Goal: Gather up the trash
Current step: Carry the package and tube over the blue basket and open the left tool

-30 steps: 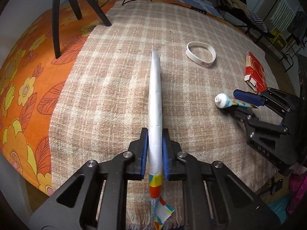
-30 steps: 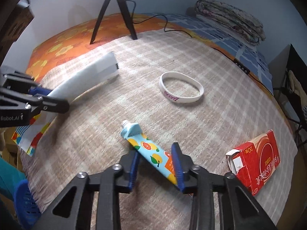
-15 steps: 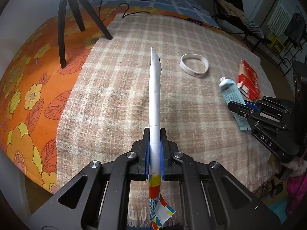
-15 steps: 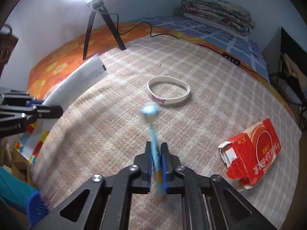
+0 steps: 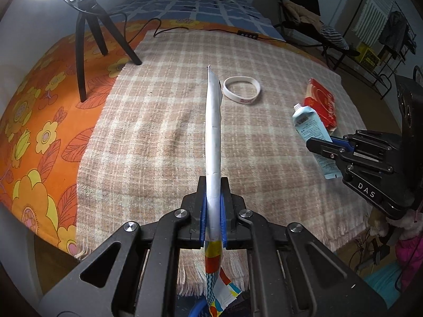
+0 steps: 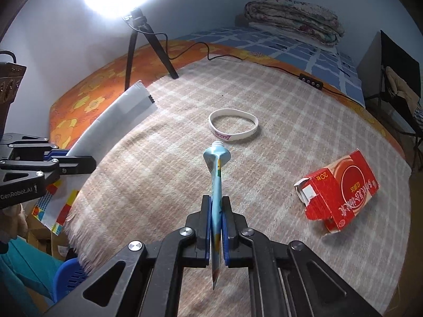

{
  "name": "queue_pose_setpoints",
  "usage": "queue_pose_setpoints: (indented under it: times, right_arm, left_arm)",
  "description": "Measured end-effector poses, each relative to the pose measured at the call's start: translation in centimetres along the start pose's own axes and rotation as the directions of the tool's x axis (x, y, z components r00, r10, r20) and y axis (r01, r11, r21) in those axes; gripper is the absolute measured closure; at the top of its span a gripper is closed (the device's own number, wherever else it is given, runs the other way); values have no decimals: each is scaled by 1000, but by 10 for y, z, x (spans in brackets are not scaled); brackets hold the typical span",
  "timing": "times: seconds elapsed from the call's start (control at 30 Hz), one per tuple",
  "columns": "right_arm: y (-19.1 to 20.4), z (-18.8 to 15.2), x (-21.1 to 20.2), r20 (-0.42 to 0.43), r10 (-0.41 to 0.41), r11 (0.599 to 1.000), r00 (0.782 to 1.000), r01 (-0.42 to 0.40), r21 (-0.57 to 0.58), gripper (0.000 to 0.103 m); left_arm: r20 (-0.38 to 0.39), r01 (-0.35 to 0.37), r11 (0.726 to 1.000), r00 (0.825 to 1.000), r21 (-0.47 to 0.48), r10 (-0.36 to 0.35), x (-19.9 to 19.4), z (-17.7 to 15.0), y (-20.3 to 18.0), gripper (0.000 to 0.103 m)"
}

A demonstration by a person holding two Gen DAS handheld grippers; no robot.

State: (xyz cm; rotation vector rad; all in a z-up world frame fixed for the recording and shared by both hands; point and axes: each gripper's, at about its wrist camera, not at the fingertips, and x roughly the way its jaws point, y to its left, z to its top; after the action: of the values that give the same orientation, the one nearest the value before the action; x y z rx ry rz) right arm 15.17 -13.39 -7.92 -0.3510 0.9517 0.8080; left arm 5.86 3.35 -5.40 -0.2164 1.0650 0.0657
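Note:
My left gripper (image 5: 213, 200) is shut on a long flat silver wrapper (image 5: 213, 129) with a colourful printed end, held edge-on above the plaid blanket (image 5: 158, 137). The wrapper also shows in the right wrist view (image 6: 111, 121). My right gripper (image 6: 216, 211) is shut on a light blue tube (image 6: 217, 177) with fruit print, lifted off the blanket; it also shows in the left wrist view (image 5: 312, 126). A white wristband (image 6: 233, 127) and an open red box (image 6: 338, 190) lie on the blanket.
A black tripod (image 5: 87, 42) with a bright ring light stands on the orange flowered sheet (image 5: 34, 121) at the left. A cable and power strip (image 6: 310, 81) run along the blanket's far edge. A blue basket (image 6: 67, 274) sits below the near edge.
My right gripper closed on the tube and lifted it off the blanket, turning it edge-on. Both grippers have pulled back and risen; the left still holds the wrapper.

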Motion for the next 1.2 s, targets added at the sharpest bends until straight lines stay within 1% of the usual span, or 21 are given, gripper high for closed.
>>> queue_pose_setpoints:
  times: [0.23,0.43,0.6,0.8,1.2]
  right_arm:
    - [12,-13,-22,-3,9,1000,1000,-9,7,98]
    - [23,-32,-42,-2,31,999,1000,-30,17,99]
    - [37,-53,-58,1,36,999,999,-36,3,98]
    - [55,-78,-74,2,50,999,999,-50,-4,98]
    - [84,-121,-89,-15,68,998,998,-68,-9,99]
  left_arm:
    - [10,21,1000,1000,9,-21,-15,-12,-3,97]
    - [8,41,999,999,19,-41,-28,-28,-9,97]
    - [9,40,997,999,61,-40,-38,-48,-19,97]
    - [-1,55,994,998,98,-55,-47,-76,-30,97]
    - [-30,86,988,996,126,-82,-59,-129,-43,97]
